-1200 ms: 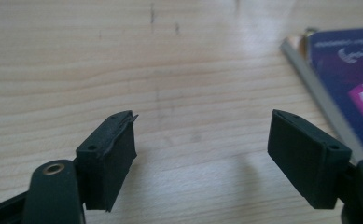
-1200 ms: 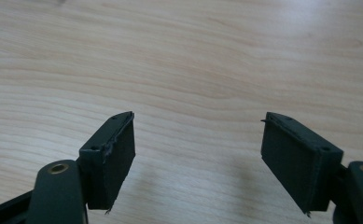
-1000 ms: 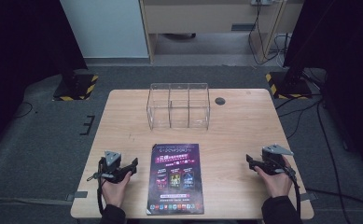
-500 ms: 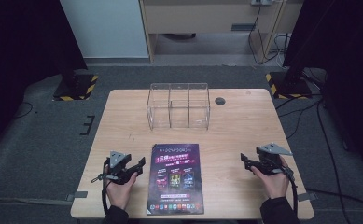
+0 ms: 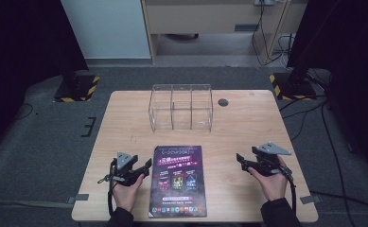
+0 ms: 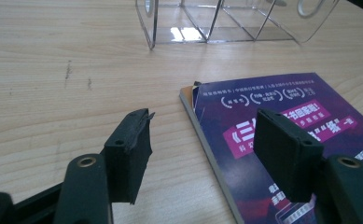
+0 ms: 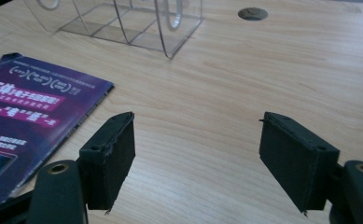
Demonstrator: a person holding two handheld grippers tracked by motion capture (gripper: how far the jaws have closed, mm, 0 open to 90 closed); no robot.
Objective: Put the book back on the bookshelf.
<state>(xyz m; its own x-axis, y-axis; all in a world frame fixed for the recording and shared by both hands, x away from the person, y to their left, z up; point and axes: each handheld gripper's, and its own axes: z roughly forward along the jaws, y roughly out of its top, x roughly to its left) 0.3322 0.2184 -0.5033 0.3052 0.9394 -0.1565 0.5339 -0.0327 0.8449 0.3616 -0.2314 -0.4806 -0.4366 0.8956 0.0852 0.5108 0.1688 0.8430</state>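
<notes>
The left tool (image 5: 146, 166), jaws apart and lately narrowing, straddles the near-left edge of the purple booklet (image 5: 178, 179); nothing is pinched. The right tool (image 5: 240, 158) gapes wide over bare surface (image 5: 248, 127), well right of the booklet. The left gripper view shows white Chinese print on the cover, too small to read. Beyond the booklet stands a clear three-compartment acrylic organizer (image 5: 180, 108)
</notes>
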